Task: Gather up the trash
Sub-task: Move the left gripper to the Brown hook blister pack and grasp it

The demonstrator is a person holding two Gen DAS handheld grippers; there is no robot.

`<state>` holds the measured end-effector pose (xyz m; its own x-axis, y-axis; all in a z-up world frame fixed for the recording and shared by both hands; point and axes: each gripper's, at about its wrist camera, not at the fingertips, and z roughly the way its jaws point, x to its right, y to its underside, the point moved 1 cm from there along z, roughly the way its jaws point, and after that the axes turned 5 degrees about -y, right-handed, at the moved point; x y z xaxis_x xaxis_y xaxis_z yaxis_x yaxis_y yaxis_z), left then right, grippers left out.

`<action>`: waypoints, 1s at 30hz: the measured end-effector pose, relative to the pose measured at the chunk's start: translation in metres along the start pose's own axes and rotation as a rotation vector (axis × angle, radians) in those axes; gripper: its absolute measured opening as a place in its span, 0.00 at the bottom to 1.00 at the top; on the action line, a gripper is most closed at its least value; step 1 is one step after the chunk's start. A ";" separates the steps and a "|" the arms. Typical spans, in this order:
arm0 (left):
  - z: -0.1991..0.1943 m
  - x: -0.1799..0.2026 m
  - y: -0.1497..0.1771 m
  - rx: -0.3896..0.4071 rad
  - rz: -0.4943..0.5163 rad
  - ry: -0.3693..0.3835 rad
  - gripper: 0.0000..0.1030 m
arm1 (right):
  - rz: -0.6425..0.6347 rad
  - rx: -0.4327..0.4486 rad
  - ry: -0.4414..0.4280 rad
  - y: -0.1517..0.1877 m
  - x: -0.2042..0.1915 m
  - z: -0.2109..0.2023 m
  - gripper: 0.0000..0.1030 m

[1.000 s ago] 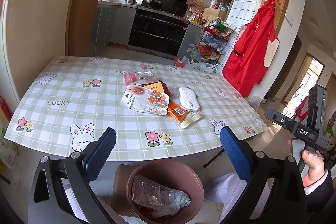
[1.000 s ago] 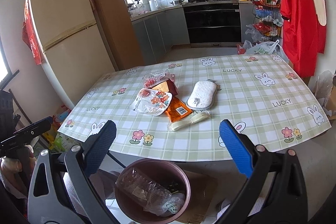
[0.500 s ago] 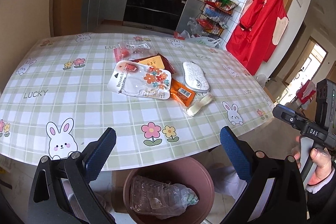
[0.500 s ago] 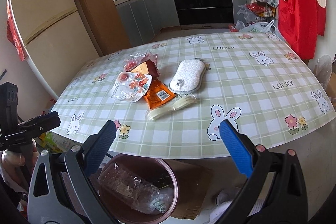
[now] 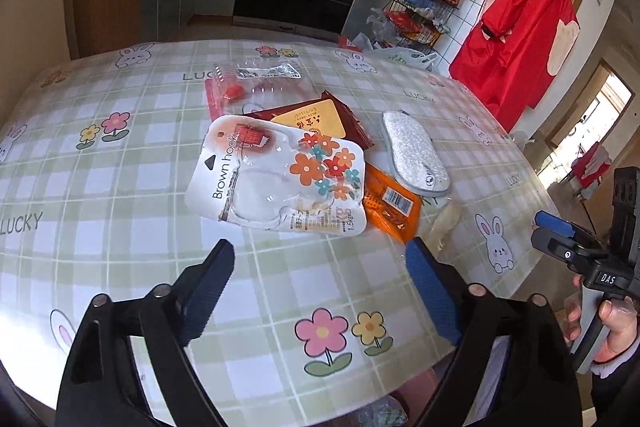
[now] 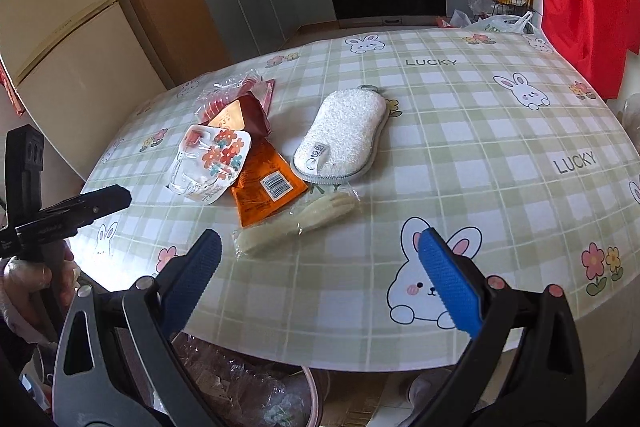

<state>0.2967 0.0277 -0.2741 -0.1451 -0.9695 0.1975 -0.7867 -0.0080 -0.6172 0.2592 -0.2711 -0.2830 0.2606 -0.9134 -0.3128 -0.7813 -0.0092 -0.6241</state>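
Observation:
Trash lies mid-table: a white "Brown hook" blister pack (image 5: 280,175) (image 6: 210,159), an orange wrapper (image 5: 390,207) (image 6: 266,187), a dark red packet (image 5: 320,117) (image 6: 244,115), a clear plastic tray (image 5: 252,79), and a bagged plastic fork (image 6: 296,223). My left gripper (image 5: 320,287) is open and empty, just short of the blister pack. My right gripper (image 6: 320,275) is open and empty, just short of the fork. A pink bin (image 6: 240,391) with crumpled plastic sits below the table's near edge.
A white scrub sponge (image 6: 344,139) (image 5: 414,153) lies right of the trash. The checked tablecloth (image 6: 480,131) covers the table. A red apron (image 5: 520,35) hangs at the right; a wire rack (image 5: 420,7) and kitchen counters stand behind; a fridge (image 6: 60,39) stands left.
Both grippers have moved forward over the table edge toward the trash pile. The bin has dropped to the bottom of both views. Both stay open.

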 end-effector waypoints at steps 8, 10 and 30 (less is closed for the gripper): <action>0.051 -0.006 -0.020 -0.011 0.024 -0.013 0.53 | -0.015 -0.032 -0.001 -0.011 0.006 0.032 0.94; 0.056 -0.008 -0.025 -0.006 0.017 -0.012 0.53 | -0.015 -0.035 0.000 -0.014 0.008 0.035 0.94; 0.101 0.003 -0.070 -0.022 0.105 -0.055 0.53 | 0.005 -0.055 -0.006 -0.018 0.022 0.051 0.94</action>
<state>0.4116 0.0007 -0.3072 -0.1942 -0.9768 0.0901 -0.7820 0.0987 -0.6154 0.3076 -0.2706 -0.3151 0.2597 -0.9112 -0.3199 -0.8124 -0.0271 -0.5825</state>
